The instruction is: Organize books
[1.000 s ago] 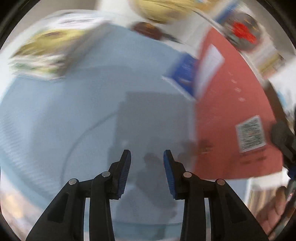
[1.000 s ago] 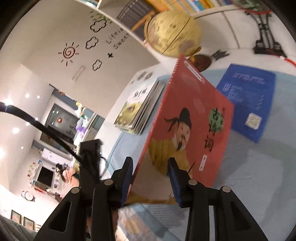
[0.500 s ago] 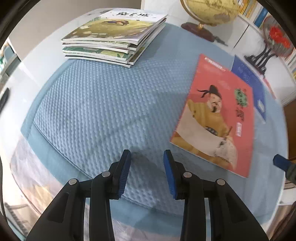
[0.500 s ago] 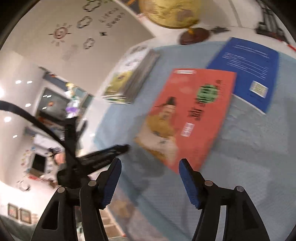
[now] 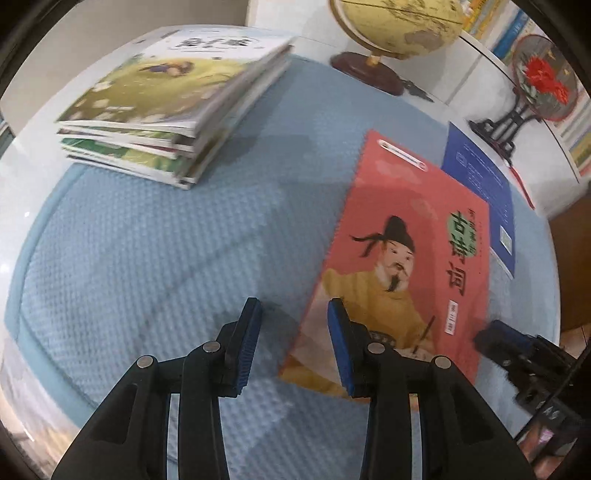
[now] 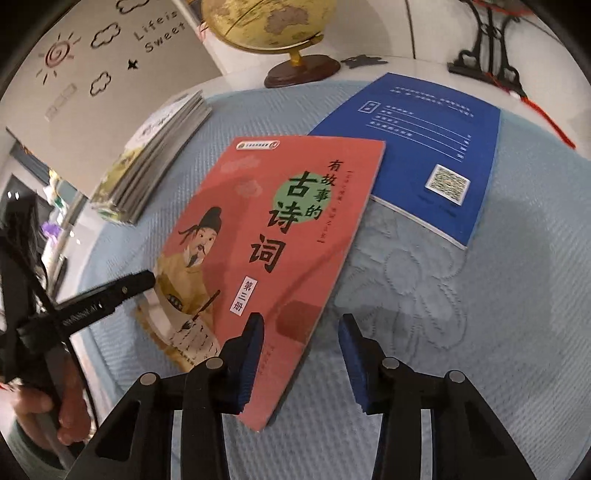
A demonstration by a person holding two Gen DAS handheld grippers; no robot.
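Observation:
A red book (image 5: 402, 251) with a robed man on its cover lies flat and face up on the blue quilted mat (image 5: 147, 258). My left gripper (image 5: 295, 343) is open over the book's near left corner, with nothing pressed between its pads. My right gripper (image 6: 303, 350) hovers over the near right edge of the red book (image 6: 266, 236); its jaws are closing and the edge runs below the gap, not pinched. A blue book (image 6: 424, 147) lies partly under the red one's far corner. A stack of several green-covered books (image 5: 166, 103) sits at the far left.
A globe (image 5: 399, 22) on a wooden base and a round red fan ornament on a black stand (image 5: 535, 81) stand behind the mat. The right gripper's blurred tip (image 5: 495, 332) shows at the right. A hand (image 6: 55, 406) holds the other tool at the left.
The right gripper held the red book upright, then let it go; the book now lies flat. The right jaws spread wide, then narrowed, and sank. The left gripper moved to the book's near corner.

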